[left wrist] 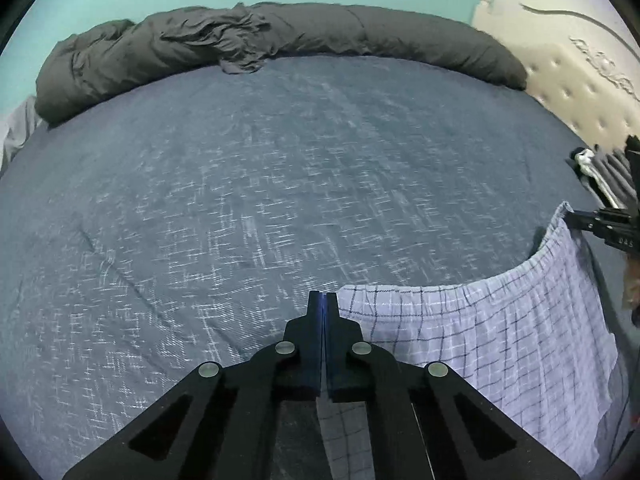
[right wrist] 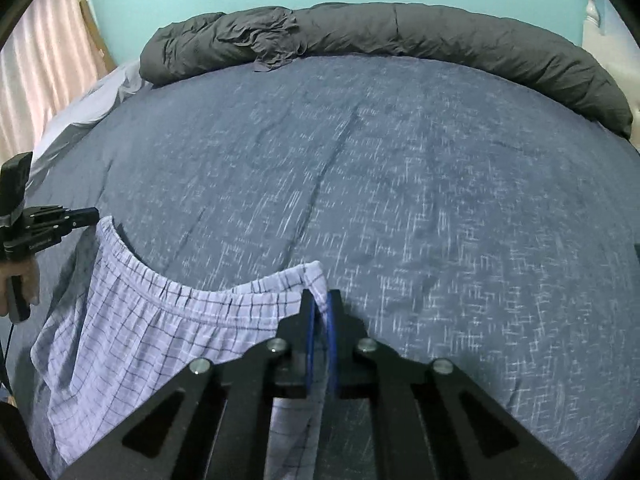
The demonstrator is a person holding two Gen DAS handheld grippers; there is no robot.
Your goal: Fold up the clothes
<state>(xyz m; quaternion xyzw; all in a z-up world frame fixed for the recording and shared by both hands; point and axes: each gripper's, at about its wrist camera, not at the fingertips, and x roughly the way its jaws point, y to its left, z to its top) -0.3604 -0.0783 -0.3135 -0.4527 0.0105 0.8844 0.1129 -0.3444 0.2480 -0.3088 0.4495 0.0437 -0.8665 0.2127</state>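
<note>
White checked shorts [left wrist: 500, 332] with an elastic waistband hang stretched between my two grippers above the blue bed. My left gripper [left wrist: 323, 298] is shut on one end of the waistband; it also shows at the left of the right wrist view [right wrist: 90, 214]. My right gripper [right wrist: 320, 300] is shut on the other end of the waistband, with cloth pinched between its blue pads; it also shows at the right edge of the left wrist view [left wrist: 572, 216]. The shorts [right wrist: 152, 332] sag in the middle and drape down toward me.
The bed is covered by a blue patterned sheet [left wrist: 260, 180]. A rolled dark grey duvet [left wrist: 280, 36] lies along the far edge against a turquoise wall. A cream tufted headboard [left wrist: 580, 88] stands at the right. Pink curtains [right wrist: 44, 60] hang at the left.
</note>
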